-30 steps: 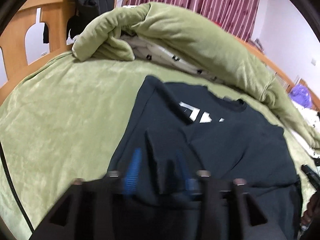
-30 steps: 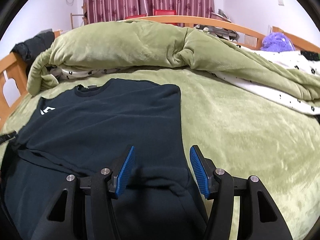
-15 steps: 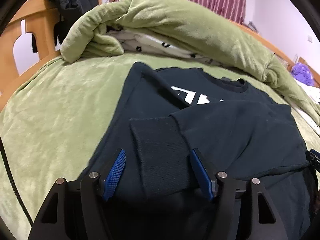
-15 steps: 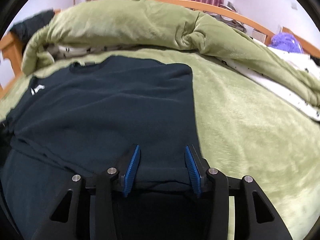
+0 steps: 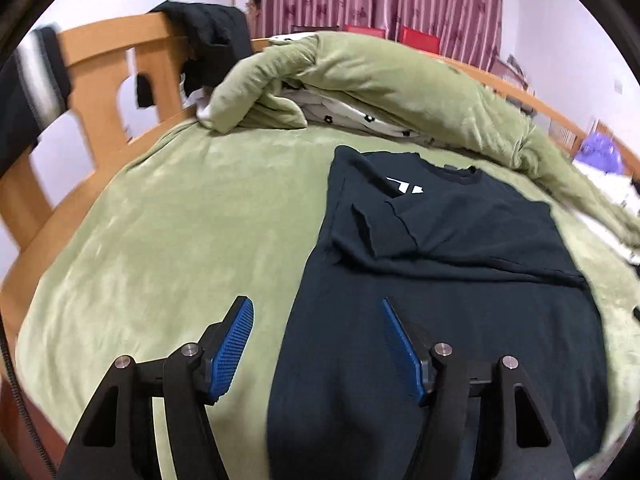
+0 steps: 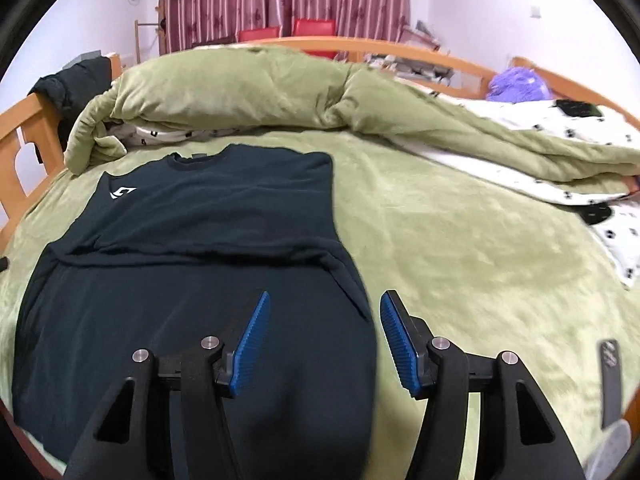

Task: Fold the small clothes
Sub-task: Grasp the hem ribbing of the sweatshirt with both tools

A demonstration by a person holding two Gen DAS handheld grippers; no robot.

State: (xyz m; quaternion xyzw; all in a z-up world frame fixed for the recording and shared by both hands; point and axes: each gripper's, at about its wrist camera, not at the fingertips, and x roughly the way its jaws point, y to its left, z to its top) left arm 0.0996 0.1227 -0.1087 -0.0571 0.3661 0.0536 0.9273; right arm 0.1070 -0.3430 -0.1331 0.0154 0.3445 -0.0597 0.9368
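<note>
A dark navy sweatshirt (image 5: 440,280) with a small white chest logo (image 6: 122,192) lies flat on the green bed cover, collar away from me. Both sleeves are folded across the chest; a ribbed cuff (image 5: 370,232) lies near the logo. My left gripper (image 5: 316,340) is open and empty, raised over the shirt's left lower edge. My right gripper (image 6: 324,340) is open and empty, raised over the shirt's right lower edge (image 6: 356,300).
A rumpled green quilt (image 6: 260,92) with a white patterned lining lies along the far side. A wooden bed rail (image 5: 104,80) with a black garment stands at the left. A purple item (image 6: 516,84) sits far right. Green bed cover (image 6: 480,260) lies right of the shirt.
Both grippers let go of the sleeves, opened and drew back toward the hem. The sleeves now lie folded across the chest.
</note>
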